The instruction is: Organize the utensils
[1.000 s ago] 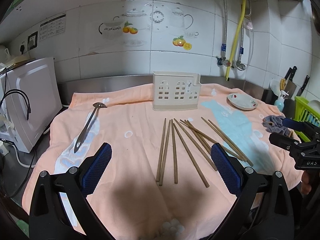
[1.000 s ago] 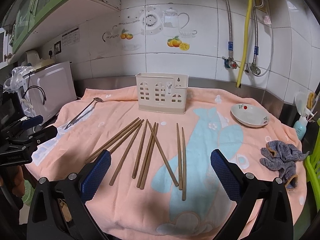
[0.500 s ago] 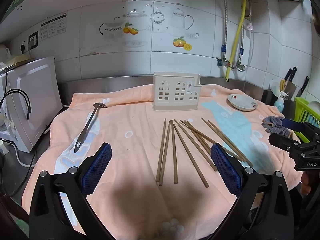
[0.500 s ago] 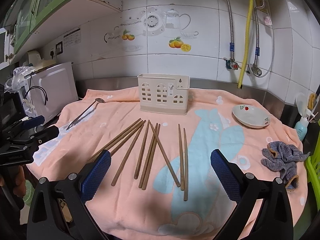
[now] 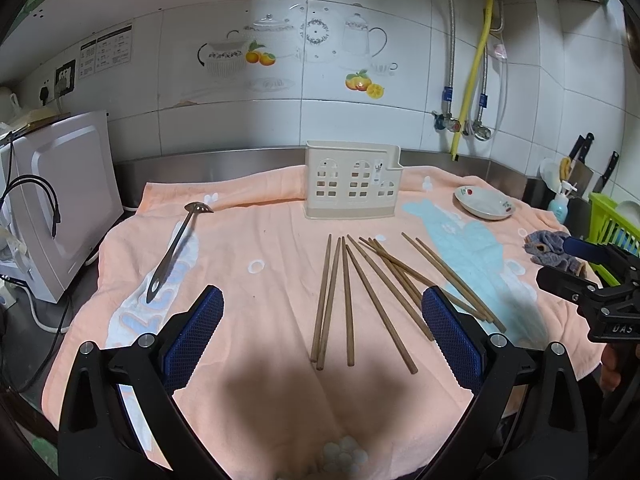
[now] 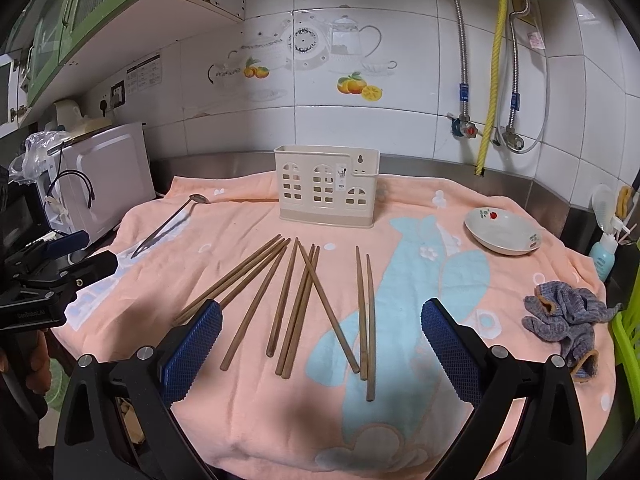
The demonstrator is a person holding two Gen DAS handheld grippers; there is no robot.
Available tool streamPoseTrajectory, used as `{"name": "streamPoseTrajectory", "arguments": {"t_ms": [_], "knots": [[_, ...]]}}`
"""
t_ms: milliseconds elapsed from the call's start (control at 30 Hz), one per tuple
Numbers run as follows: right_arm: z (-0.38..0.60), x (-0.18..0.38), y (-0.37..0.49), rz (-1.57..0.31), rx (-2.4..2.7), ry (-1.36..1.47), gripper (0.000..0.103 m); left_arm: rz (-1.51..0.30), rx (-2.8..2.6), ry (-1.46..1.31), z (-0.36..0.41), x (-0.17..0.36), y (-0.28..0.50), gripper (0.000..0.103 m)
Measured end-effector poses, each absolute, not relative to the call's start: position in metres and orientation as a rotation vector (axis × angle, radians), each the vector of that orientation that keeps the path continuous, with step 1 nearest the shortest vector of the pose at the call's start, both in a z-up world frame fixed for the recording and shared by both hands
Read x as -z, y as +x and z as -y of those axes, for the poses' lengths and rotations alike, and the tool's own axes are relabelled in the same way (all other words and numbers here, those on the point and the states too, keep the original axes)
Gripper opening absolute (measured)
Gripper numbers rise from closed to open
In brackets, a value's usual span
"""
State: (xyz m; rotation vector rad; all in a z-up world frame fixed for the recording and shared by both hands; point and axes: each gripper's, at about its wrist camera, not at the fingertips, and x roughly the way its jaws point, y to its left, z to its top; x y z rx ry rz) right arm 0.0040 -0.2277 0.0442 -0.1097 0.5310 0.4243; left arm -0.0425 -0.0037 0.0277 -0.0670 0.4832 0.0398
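Several brown wooden chopsticks [image 5: 362, 292] lie fanned out on the peach towel [image 5: 260, 248]; they also show in the right wrist view [image 6: 296, 304]. A beige plastic utensil holder [image 5: 351, 186] stands upright behind them, also seen in the right wrist view [image 6: 326, 186]. A metal slotted spoon [image 5: 176, 246] lies at the left, also in the right wrist view [image 6: 168, 224]. My left gripper [image 5: 320, 336] is open and empty, near the chopsticks' close ends. My right gripper [image 6: 320, 340] is open and empty, above the chopsticks' near ends.
A small white dish [image 6: 503, 231] sits at the right of the towel, a grey rag [image 6: 564, 316] nearer the right edge. A white microwave [image 5: 64, 200] stands left. A green rack [image 5: 612, 224] and knives stand far right. The tiled wall lies behind.
Both grippers have crept slightly forward towards the chopsticks. Nothing on the towel has moved.
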Motion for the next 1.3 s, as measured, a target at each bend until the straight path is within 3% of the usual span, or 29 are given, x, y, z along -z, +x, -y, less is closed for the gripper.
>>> {"name": "streamPoseTrajectory", "arguments": {"t_ms": [767,933,1133,1233,1300], "knots": [[0.234,-0.030,0.024,-0.588,-0.423,-0.096,0.095,-0.544,-0.036,-0.099,0.001,-0.014,-0.022,0.098],[0.236,-0.025,0.030,-0.610,-0.426,-0.091,0.086,-0.565,-0.032,-0.103,0.000,-0.008,-0.016,0.098],[0.238,-0.014,0.038,-0.644,-0.415,-0.087,0.083,-0.596,-0.023,-0.123,-0.003,0.001,-0.007,0.098],[0.241,-0.006,0.044,-0.671,-0.419,-0.081,0.073,-0.617,-0.019,-0.127,-0.003,0.008,-0.001,0.098],[0.242,0.000,0.048,-0.692,-0.415,-0.078,0.073,-0.630,-0.017,-0.130,-0.004,0.011,0.002,0.098]]}}
